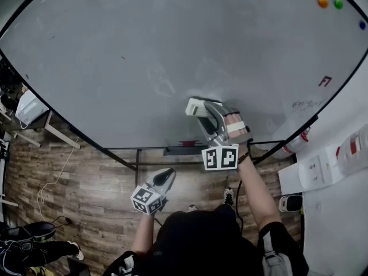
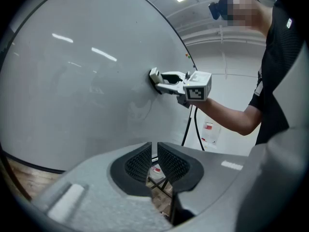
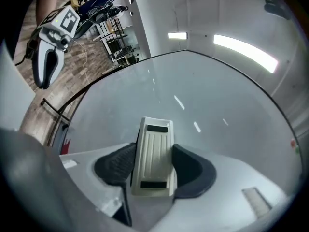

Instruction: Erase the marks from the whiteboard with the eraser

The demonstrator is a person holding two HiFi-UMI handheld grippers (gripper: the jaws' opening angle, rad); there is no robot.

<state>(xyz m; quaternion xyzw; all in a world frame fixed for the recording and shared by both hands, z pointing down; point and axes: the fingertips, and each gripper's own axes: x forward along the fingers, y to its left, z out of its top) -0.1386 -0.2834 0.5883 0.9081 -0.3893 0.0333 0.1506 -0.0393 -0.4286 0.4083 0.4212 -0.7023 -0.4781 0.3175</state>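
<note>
The whiteboard [image 1: 115, 50] fills the upper head view. On it are faint grey smudges [image 1: 161, 80] near the middle and a small red mark [image 1: 325, 81] at the right. A white ribbed eraser [image 1: 194, 106] is pressed flat against the board just right of the smudges, with my right gripper [image 1: 199, 110] shut on it. The right gripper view shows the eraser [image 3: 153, 156] clamped between the dark pads. My left gripper [image 1: 165, 177] hangs lower, off the board, its jaws shut with nothing between them. From the left gripper view the eraser [image 2: 154, 76] touches the board.
Orange [image 1: 323, 2], green [image 1: 338, 4] and blue [image 1: 362, 25] magnets sit at the board's top right. A tray [image 1: 184, 149] runs under the board's lower edge. White boxes and a bottle [image 1: 353, 148] stand at the right; cables and a dark scooter [image 1: 34, 232] lie on the wooden floor at left.
</note>
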